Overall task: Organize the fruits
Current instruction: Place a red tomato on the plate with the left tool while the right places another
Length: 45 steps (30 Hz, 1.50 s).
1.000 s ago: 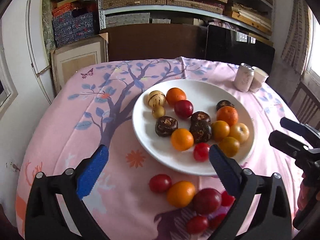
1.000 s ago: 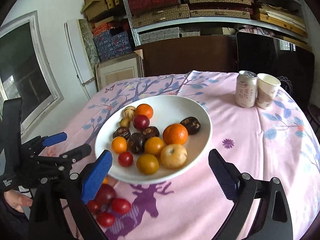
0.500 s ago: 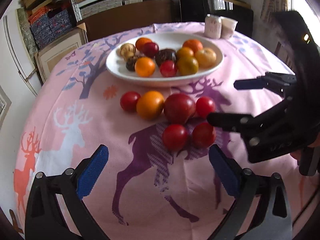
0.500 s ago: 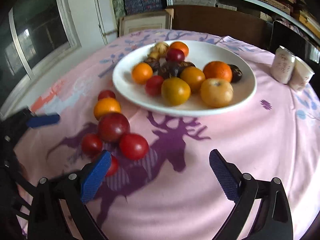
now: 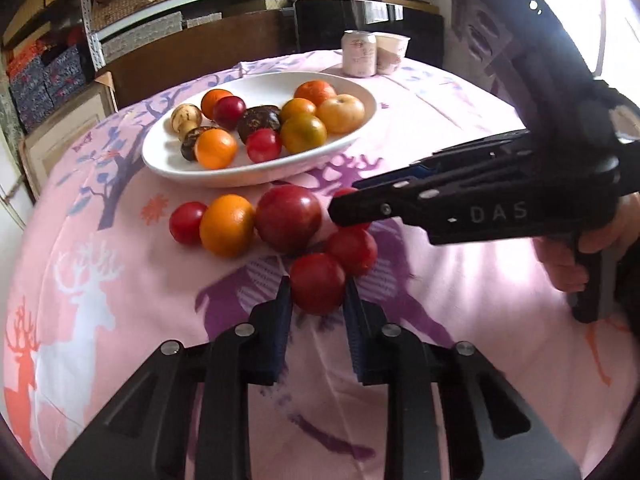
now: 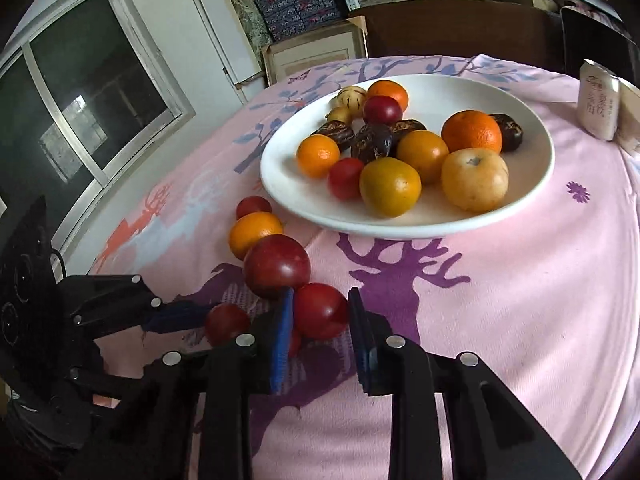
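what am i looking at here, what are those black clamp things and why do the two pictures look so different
No robot here: a person holds a two-finger clamp in each hand, and each has a wide-angle camera looking along its fingers. That is why the two pictures show one table from two sides.

In the left camera's picture, the left tool is closed around a small red tomato. The black device coming in from the right edge is the other clamp, with the person's hand on its grip.

In the right camera's picture, the right tool is closed around another red tomato.

On the pink tablecloth stands a white plate full of fruit. More tomatoes and an orange lie loose in front of it, and a can and a paper cup stand behind.
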{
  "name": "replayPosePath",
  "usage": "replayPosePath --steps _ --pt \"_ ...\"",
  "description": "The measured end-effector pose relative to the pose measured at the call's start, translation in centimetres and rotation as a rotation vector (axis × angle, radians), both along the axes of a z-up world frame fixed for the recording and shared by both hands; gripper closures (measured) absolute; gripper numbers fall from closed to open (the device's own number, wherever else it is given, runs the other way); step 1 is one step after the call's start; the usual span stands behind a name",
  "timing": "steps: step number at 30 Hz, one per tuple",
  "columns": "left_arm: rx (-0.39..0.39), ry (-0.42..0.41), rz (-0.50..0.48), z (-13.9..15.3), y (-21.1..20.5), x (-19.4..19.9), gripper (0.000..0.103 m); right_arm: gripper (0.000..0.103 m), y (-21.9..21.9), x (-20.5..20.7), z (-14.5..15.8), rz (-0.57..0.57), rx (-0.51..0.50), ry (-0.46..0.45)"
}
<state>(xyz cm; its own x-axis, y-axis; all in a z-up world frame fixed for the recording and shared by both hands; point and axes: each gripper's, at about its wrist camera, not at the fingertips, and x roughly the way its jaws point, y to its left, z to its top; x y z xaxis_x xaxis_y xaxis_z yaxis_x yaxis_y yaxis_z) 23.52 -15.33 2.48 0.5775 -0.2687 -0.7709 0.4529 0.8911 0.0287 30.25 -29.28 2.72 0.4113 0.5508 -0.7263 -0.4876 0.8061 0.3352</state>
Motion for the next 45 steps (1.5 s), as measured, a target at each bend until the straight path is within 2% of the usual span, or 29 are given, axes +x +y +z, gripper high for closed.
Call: replayPosePath --steps 3,6,10,15,20,21,22,23,24,25,27,31,34,36,41,45 --pt "0.04 -0.023 0.021 0.5 0.2 -1.1 0.079 0.076 -0.5 -1.3 0.7 -0.025 0.012 -0.014" --pt "0.021 -0.023 0.042 1.5 0.7 -1.6 0.079 0.076 -1.5 -2.7 2.4 -0.05 0.017 -0.067" --pt "0.026 -0.078 0.046 3.7 0.1 -1.5 0.079 0.076 -3.0 -3.3 5.5 -0.096 0.028 -0.155" --pt "-0.006 -0.148 0.143 6.7 -0.5 2.7 0.078 0.076 -3.2 -0.7 7.8 -0.189 -0.008 -0.24" --pt "-0.04 -0.126 0.22 6.6 0.2 8.5 0.078 0.076 -3.3 3.6 6.7 -0.206 0.003 -0.207" --pt "-0.041 -0.131 0.231 6.4 0.4 9.1 0.074 0.075 -3.1 4.2 6.3 -0.195 -0.004 -0.215" --pt "-0.043 -0.139 0.253 6.2 0.6 9.6 0.056 0.066 -2.9 4.3 6.2 -0.184 -0.027 -0.226" --pt "-0.048 -0.15 0.29 6.0 1.0 10.0 0.034 0.03 -2.7 4.3 6.1 -0.178 -0.053 -0.24" --pt "-0.048 -0.157 0.332 5.9 1.4 10.3 0.008 0.014 -2.8 4.2 6.2 -0.182 -0.065 -0.259" --pt "-0.041 -0.163 0.372 5.7 1.7 10.3 0.007 0.004 -3.1 3.9 6.5 -0.197 -0.063 -0.284" --pt "-0.054 -0.147 0.376 5.5 2.3 10.2 0.006 0.004 -3.6 3.3 6.9 -0.228 -0.07 -0.305" --pt "-0.077 -0.111 0.386 6.1 2.9 8.5 0.005 0.004 -4.6 1.2 7.9 -0.249 -0.055 -0.28" --pt "-0.108 -0.116 0.383 6.7 3.4 6.9 0.004 0.004 -4.1 -1.4 7.4 -0.207 -0.067 -0.245" --pt "-0.11 -0.098 0.362 6.4 3.4 5.8 0.004 0.004 -2.7 -2.8 6.1 -0.147 -0.117 -0.202" --pt "0.038 -0.065 0.347 4.0 2.4 5.0 0.004 0.004 1.5 -4.3 2.3 -0.041 -0.262 -0.183" --pt "0.047 -0.027 0.337 2.0 4.1 5.7 0.004 0.004 3.5 -3.6 0.5 -0.017 -0.309 -0.181"
